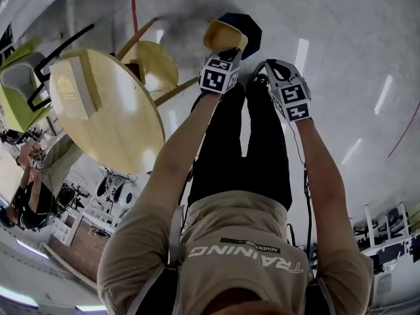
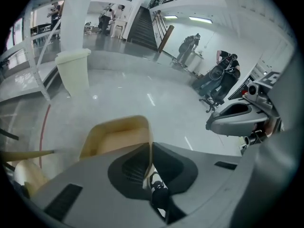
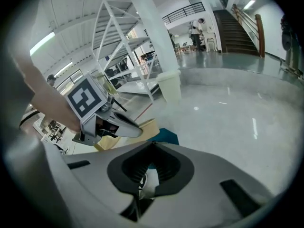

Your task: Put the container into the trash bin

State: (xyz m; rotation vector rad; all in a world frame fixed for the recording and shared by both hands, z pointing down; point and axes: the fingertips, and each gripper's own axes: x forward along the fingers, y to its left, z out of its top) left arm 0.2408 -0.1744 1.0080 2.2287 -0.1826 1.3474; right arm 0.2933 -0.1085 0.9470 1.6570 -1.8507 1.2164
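- Because the left gripper (image 2: 151, 147) had its jaws closed on just one thin wall of the tan container (image 2: 118, 136), the tub could, by my judgement, swing or slip free if the hand tilted or jolted before it was over the opening.
- If the jaws parted too early, the container looked likely to catch the rim of the dark trash bin (image 1: 253, 30) and drop onto the glossy floor (image 1: 341, 58) beside it. The bin's mouth showed only partly past the tub in the head view, so alignment was hard to confirm.
- Nearest the lens in the left gripper view, the container's wall ran between the pads at lower centre. Its open body stuck out up and left of the jaws.
- In the head view the tub sat at top centre, at the left gripper's tips and overlapping the bin.
- The right gripper (image 3: 153, 144) had its jaws together on nothing, just right of the left one.
- Farther off, a round wooden table (image 1: 108, 107) filled the left of the head view.
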